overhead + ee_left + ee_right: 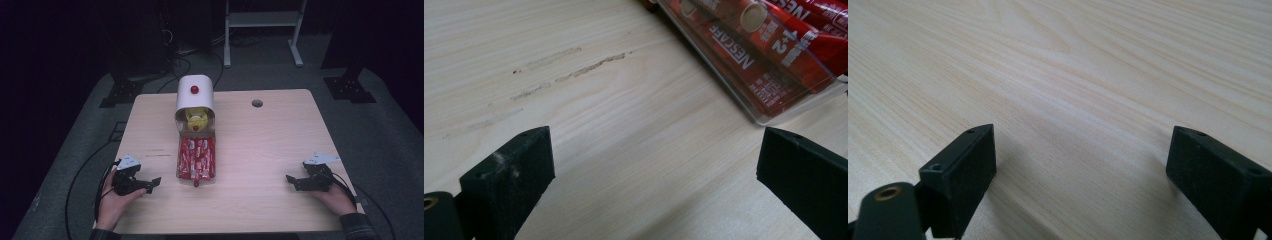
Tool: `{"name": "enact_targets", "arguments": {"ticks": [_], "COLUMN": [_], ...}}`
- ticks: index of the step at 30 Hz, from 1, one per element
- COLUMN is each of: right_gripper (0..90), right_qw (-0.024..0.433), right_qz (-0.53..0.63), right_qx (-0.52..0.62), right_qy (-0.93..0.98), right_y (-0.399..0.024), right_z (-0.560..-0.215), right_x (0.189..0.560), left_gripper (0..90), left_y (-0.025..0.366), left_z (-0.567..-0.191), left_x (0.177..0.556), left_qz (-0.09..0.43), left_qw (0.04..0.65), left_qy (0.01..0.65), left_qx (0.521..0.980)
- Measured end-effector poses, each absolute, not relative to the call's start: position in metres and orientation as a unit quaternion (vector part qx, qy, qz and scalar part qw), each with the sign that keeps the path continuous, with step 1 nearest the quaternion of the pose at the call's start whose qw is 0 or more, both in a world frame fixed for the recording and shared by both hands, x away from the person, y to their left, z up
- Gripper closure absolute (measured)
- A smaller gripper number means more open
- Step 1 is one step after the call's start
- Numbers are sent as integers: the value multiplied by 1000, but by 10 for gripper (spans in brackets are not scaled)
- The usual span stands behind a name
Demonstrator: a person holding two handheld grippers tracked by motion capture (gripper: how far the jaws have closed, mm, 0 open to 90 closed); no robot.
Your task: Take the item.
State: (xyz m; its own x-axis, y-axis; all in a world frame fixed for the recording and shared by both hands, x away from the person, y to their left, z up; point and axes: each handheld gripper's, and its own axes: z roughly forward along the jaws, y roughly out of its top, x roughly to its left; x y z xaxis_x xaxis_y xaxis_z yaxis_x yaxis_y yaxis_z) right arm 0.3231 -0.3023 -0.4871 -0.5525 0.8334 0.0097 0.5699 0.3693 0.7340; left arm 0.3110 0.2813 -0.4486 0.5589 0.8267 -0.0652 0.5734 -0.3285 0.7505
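Tabletop point(280, 150), pale wood grain, is taking up most of the high view; a round hole point(257, 103) is sitting near its far edge, right of centre.

White dispenser point(195, 97) with a red knob point(194, 90) is standing at the far centre, its open front facing the near side; something yellow point(196, 119) is sitting inside the opening.

Clear tray point(196, 159) is running from the dispenser's mouth toward the near side, holding red Nescafé sachets point(769, 55) lying lengthwise side by side. In the left gripper view the tray's near corner is lying at upper right, ahead of the jaws and apart from them.

Left gripper point(150, 185) is resting on the near left of the tabletop, held in a hand point(112, 200), pointing right toward the tray, near it but not touching. Jaws are standing spread wide, nothing between them.

Right gripper point(292, 181) is resting at the near right, well apart from the tray, pointing left. Jaws are likewise standing spread, over bare wood.
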Motion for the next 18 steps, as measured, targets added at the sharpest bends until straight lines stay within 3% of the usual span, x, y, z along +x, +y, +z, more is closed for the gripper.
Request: {"name": "enact_targets", "arguments": {"ticks": [18], "right_gripper": [115], "right_qw": [185], "right_qz": [355], "right_qx": [436], "right_qy": [806], "right_y": [-302], "right_z": [-487], "right_x": [323], "left_gripper": [44], "left_y": [268], "left_z": [-433], "left_x": [320], "left_qz": [166], "left_qw": [397], "left_qy": [421], "left_qx": [799]}}
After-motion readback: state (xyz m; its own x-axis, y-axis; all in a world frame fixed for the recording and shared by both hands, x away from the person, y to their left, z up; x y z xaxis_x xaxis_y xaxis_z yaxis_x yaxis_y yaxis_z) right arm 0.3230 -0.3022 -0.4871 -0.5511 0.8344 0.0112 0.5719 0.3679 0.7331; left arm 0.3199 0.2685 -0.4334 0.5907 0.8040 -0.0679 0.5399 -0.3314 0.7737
